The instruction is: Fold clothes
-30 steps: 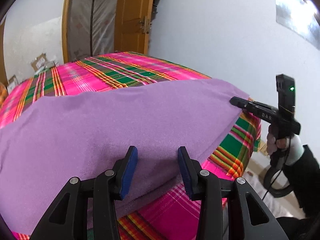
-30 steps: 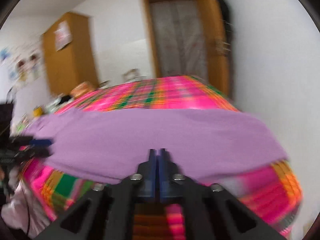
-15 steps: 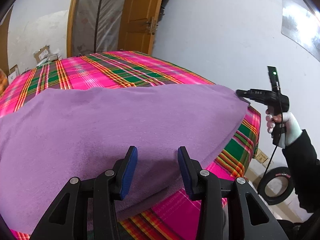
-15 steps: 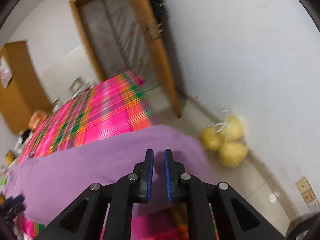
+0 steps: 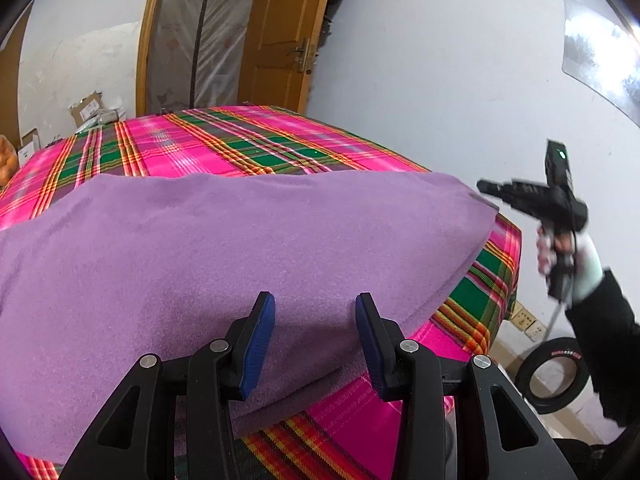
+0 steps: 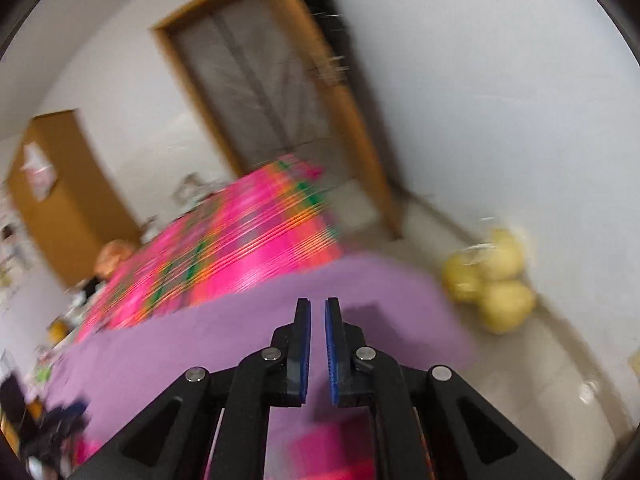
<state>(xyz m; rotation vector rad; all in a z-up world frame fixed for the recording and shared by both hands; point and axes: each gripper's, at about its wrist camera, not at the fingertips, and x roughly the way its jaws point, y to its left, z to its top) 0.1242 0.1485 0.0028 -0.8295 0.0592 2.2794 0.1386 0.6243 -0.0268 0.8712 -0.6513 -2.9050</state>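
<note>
- A bed with a bright pink, green and orange checked cover (image 5: 256, 148) is seen filling the middle of the room, next to a white wall.
- A big purple cloth (image 5: 224, 248) is spread flat over the near part of the cover. It is folded, with a second layer seen under its near edge, and one corner is laid close to the bed's right edge.
- A brown wooden door (image 5: 280, 36) is seen behind the bed, and a brown cupboard (image 6: 60, 196) is seen at the left in the right wrist view.
- A few yellow round things in a clear bag (image 6: 492, 280) are seen on the floor by the wall, though they are blurred.
- A black ring (image 5: 554, 376) is laid on the floor beside the bed.
- The left gripper (image 5: 314, 344) is held over the near edge of the purple cloth. Its blue fingers are spread apart and nothing is squeezed by them.
- The right gripper (image 6: 317, 354) is held by a hand in a white glove (image 5: 576, 256), just past the cloth's far right corner. Its jaws are being closed, only a thin gap is left, and nothing is caught in it.
</note>
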